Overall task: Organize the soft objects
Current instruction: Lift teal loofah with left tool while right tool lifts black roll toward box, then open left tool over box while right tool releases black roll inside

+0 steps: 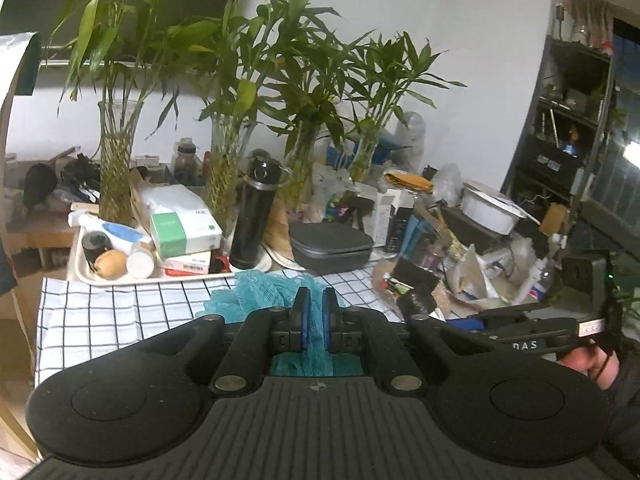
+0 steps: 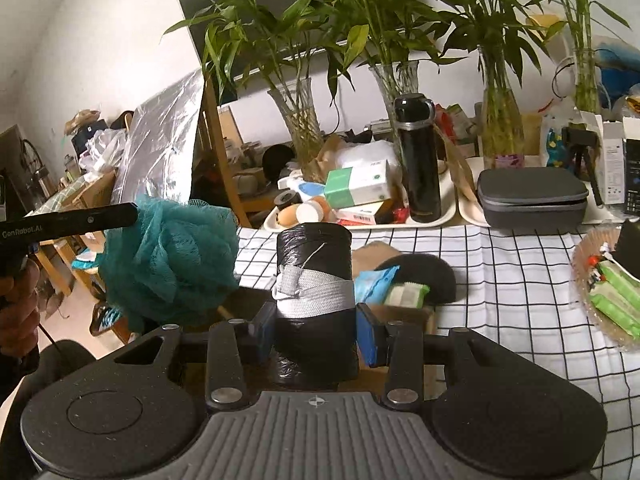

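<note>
The left claw (image 1: pixel 316 300) is pressed nearly together on a teal mesh pouf (image 1: pixel 264 292), pinching a fold of its netting between the blue pads. In the right wrist view the pouf (image 2: pixel 172 260) hangs in the air off the table's left edge, bunched below the left claw's black finger, clear of the checked cloth (image 2: pixel 520 280).

The right claw (image 2: pixel 316 336) is spread partway and clamps a black roll (image 2: pixel 314 292) upright between its blue pads; a grey woven band wraps the roll's middle. The roll stands over the near edge of the table (image 2: pixel 560 364).

Just behind the roll lie a blue packet (image 2: pixel 374 280), a green packet (image 2: pixel 406 295) and a dark rounded pad (image 2: pixel 430 276), close together on the cloth. At the right edge a shallow woven basket (image 2: pixel 580 256) holds green packets.

Farther back, a cream tray (image 2: pixel 448 212) carries a black flask (image 2: pixel 418 160), a green-and-white box (image 2: pixel 358 184) and small bottles. A grey zip case (image 2: pixel 532 200) sits to its right. Glass vases of bamboo (image 2: pixel 300 120) line the back against the wall.

A hand (image 1: pixel 588 360) grips the right tool's handle at the far right of the left wrist view.
</note>
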Tool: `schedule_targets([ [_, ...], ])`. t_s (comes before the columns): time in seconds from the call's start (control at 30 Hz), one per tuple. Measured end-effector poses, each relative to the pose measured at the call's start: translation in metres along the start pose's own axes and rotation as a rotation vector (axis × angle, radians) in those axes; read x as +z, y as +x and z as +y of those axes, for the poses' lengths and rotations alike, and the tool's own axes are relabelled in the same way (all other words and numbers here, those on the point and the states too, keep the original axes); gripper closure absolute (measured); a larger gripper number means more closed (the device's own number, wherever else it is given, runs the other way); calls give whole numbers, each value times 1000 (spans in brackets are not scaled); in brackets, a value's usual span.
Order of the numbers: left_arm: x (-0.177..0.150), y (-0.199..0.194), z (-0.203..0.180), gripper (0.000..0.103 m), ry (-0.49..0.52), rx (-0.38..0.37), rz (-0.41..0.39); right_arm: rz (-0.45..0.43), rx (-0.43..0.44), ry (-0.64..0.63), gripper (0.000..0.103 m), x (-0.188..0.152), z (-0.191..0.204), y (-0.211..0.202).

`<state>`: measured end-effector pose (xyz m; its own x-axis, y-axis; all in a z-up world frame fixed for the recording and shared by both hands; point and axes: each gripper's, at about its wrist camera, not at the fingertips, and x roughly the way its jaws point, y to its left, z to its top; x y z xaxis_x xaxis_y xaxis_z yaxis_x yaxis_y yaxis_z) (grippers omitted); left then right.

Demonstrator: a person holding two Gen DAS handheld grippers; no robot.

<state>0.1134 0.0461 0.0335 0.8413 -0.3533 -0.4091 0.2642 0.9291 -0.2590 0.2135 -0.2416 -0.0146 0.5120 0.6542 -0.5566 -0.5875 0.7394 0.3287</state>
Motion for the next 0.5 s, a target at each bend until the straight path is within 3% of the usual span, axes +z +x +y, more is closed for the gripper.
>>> schedule_targets([
  [0.17, -5, -9, -6, 103, -8, -15, -16, 1, -2, -3, 59, -4, 1, -4],
  [0.5, -27, -12, -35, 100, 141, 11, 51, 71, 13, -78, 58, -13, 9, -1],
])
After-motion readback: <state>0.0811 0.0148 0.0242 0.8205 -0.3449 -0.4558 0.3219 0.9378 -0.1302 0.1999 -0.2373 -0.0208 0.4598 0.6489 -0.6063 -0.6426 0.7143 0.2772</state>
